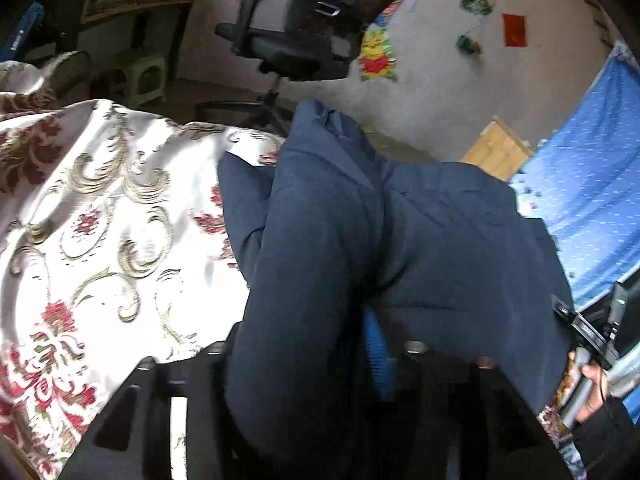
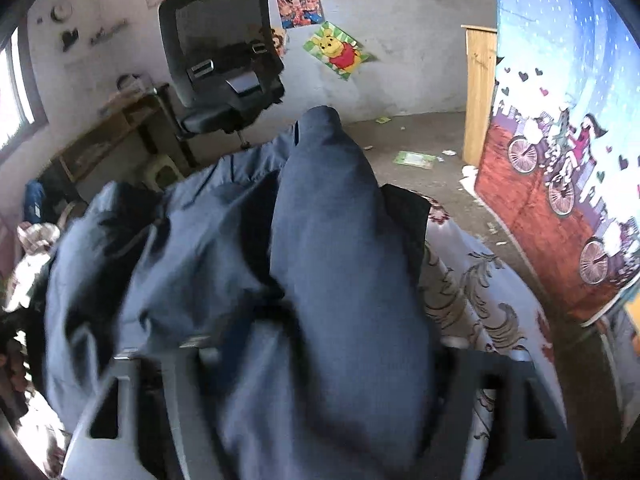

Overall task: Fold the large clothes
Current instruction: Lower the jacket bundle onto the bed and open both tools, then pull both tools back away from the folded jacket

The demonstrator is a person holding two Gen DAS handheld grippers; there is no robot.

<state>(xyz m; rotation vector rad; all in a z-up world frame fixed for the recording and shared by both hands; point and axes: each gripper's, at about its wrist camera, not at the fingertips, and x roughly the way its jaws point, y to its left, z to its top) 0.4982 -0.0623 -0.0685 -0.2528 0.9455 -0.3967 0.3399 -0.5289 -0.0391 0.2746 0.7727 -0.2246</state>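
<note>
Jacket (image 1: 400, 232) fabric drapes over both hand-held grippers, left (image 1: 320, 364) and right (image 2: 320, 360), bulging ahead of each above the floral bedspread (image 1: 100, 200). Cloth hides the fingertips; I cannot tell whether either grips it

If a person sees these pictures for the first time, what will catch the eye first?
First, the bulky dark blue jacket, heaped in the middle on a floral bedspread and draped over both grippers' fingers. Behind it stands a black office chair against the wall, with a bright yellow bear poster beside it.
</note>
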